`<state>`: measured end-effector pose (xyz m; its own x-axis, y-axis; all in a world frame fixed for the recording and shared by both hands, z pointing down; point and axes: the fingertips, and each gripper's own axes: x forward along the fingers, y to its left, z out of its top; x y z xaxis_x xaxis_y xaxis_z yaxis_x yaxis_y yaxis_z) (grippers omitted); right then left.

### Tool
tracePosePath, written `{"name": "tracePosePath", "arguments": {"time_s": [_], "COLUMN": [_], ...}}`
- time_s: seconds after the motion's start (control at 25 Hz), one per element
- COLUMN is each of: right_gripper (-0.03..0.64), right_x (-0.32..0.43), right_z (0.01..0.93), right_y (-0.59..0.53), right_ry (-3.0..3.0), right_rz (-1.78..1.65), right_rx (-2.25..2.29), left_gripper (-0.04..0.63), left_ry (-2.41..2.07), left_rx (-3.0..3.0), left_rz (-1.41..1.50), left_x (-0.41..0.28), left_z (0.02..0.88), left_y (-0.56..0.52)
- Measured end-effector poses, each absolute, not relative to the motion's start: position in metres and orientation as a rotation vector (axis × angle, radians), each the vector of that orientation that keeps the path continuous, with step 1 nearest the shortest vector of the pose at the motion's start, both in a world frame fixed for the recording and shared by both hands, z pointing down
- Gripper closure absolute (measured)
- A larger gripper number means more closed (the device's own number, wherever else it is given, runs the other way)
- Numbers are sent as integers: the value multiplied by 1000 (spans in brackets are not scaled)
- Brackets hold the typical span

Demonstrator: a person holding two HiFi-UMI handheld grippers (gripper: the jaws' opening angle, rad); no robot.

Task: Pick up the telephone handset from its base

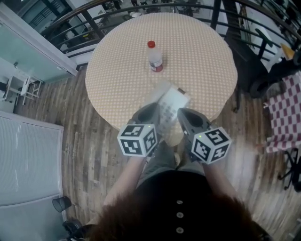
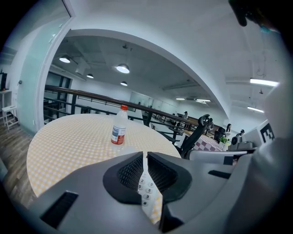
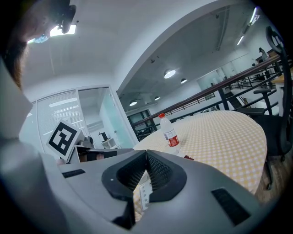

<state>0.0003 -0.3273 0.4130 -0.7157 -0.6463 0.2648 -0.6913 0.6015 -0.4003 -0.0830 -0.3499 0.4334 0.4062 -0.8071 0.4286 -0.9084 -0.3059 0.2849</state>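
Note:
A white telephone (image 1: 172, 104) with a number keypad lies near the front edge of the round checked table (image 1: 202, 52); I cannot tell the handset apart from the base. My left gripper (image 1: 150, 113) hovers just left of the phone with its jaws together and nothing between them. Below its tips, in the left gripper view, the keypad (image 2: 146, 189) shows under the left gripper (image 2: 145, 157). My right gripper (image 1: 186, 117) sits just right of the phone, jaws also together. In the right gripper view the phone's edge (image 3: 144, 194) shows beneath the right gripper (image 3: 146, 154).
A clear bottle with a red cap (image 1: 154, 57) stands mid-table, beyond the phone. A dark railing (image 1: 117, 14) curves behind the table. An office chair (image 1: 256, 66) and a red-checked cloth (image 1: 284, 113) are at the right. A glass partition (image 1: 33, 42) runs along the left.

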Motion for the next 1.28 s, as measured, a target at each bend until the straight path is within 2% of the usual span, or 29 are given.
{"name": "tracePosePath", "arguments": {"time_s": [0.68, 0.92, 1.08, 1.28], "right_gripper": [606, 606, 606, 606], "right_x": [-19, -20, -23, -24], "right_z": [439, 449, 457, 464], "right_y": [-362, -375, -379, -381], "right_ry": [-2682, -2656, -2638, -2619], "right_rz": [798, 821, 832, 850], "right_rx": [1091, 1096, 1083, 1069], "left_gripper": [432, 351, 330, 316], "left_ry": [-1396, -1374, -1390, -1330], "left_rx": [2245, 2252, 2262, 2263], "left_rz": [544, 680, 809, 826], "left_x": [-94, -98, -103, -103], "left_z": [467, 487, 502, 515], "left_y": [-392, -405, -411, -421]}}
